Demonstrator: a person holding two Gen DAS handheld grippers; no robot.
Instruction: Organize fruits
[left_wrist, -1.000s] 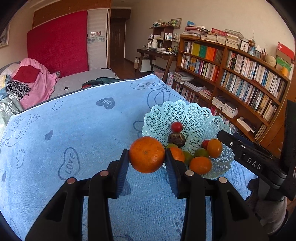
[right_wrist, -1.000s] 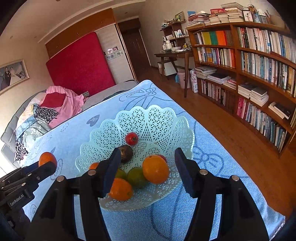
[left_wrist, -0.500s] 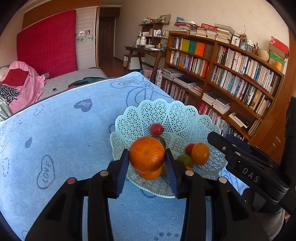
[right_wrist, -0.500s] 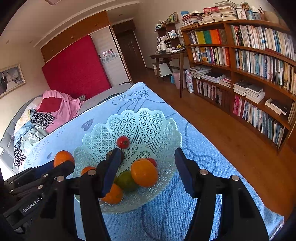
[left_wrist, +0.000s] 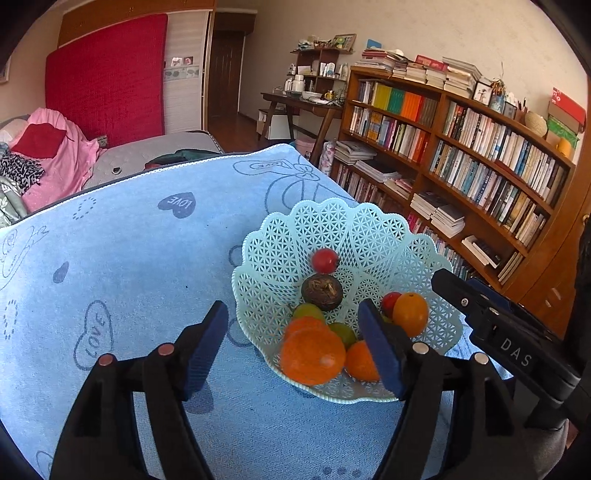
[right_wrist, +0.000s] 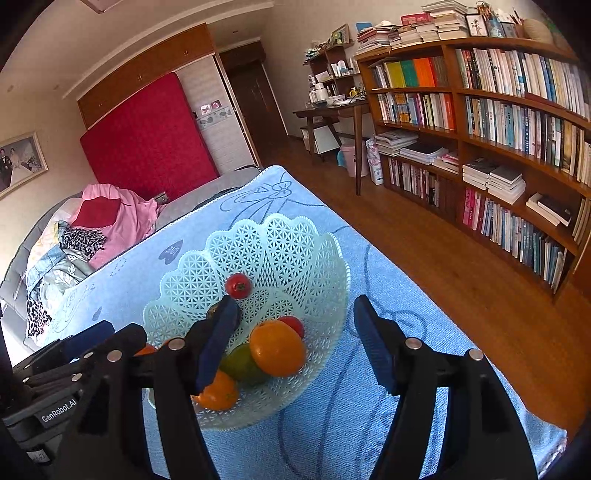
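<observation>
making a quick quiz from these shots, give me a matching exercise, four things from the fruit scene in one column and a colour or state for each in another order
Things
1. basket
2. cloth
3. left tongs
4. topmost small fruit in the basket

Colour or state
A. red
B. pale green lattice
C. open, nothing pressed between the pads
D. light blue with LOVE hearts

Pairs: 1-B, 2-D, 3-C, 4-A
</observation>
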